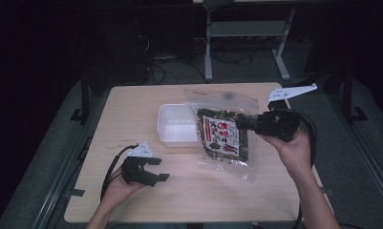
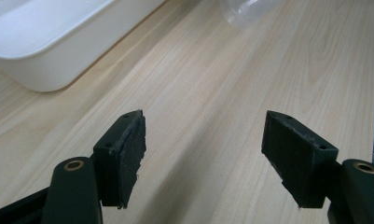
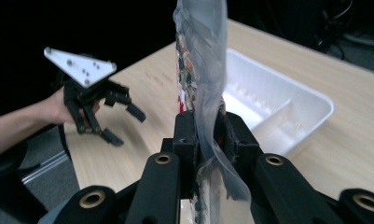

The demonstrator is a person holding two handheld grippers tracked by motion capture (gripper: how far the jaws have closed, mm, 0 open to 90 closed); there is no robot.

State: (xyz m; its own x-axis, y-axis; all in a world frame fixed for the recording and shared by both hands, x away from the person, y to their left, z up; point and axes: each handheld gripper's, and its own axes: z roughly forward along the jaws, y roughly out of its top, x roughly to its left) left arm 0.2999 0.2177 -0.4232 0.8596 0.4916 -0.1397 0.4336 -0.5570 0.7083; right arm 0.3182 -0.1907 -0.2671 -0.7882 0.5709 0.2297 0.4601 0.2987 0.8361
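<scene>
High view: the right gripper (image 1: pixel 244 123) is clamped on a printed snack bag (image 1: pixel 223 135), lifted just right of the white tray (image 1: pixel 166 125). The left gripper (image 1: pixel 159 169) hovers near the tray's front-left, jaws apart.

Left gripper view: the 2 jaws gape over bare table (image 2: pixel 250 79), nothing between.

Right gripper view: the bag (image 3: pixel 199 70) hangs pinched in front of the tray (image 3: pixel 310 116).

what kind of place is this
Likely a lab or workshop set up for recording: a plain wooden table in a dim room, cables on the floor, another desk's metal frame behind.

Pale wooden table (image 1: pixel 189 191), white tray (image 1: pixel 172 138)
</scene>
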